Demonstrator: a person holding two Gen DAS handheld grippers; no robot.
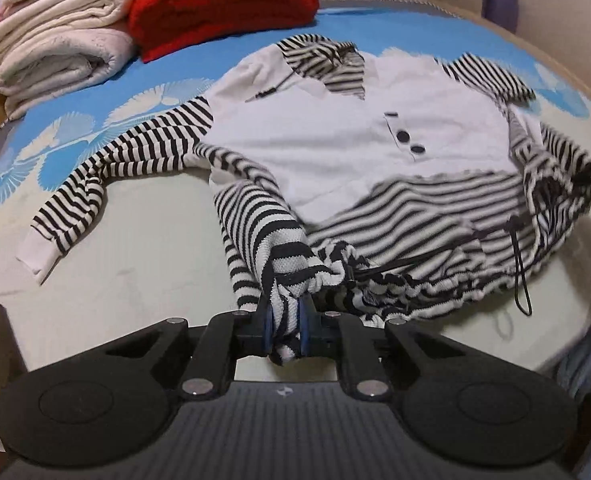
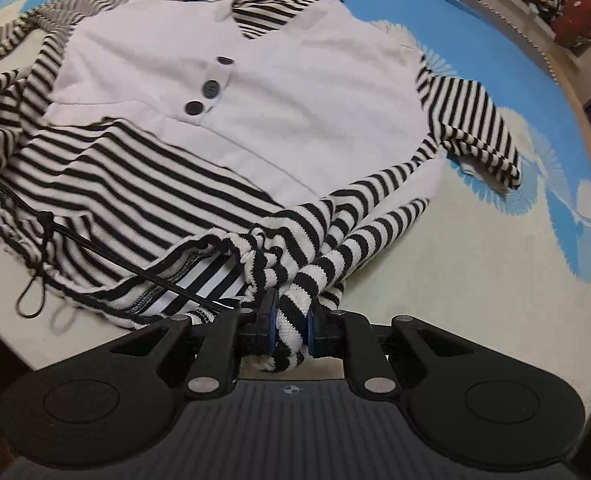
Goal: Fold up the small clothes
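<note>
Stripes fill the left wrist view: the left gripper has its jaws pinched on a bunched corner of the striped hem of a small hooded top, white-chested with black buttons. The top lies face up on a blue and cream patterned bedsheet, one long striped sleeve trailing out to the side. Holding the hem corner looks like the start of lifting the lower edge toward the hood. Folded white blankets and a red one are stacked well apart at the bed's far end, out of the working space.

From the right wrist, the right gripper is likewise clamped on striped cloth, here a gathered wad where the hem's other corner and the other sleeve meet. A loose black drawstring lies across the striped panel. With both bottom corners held, the garment can probably be raised evenly, keeping the fold square.
</note>
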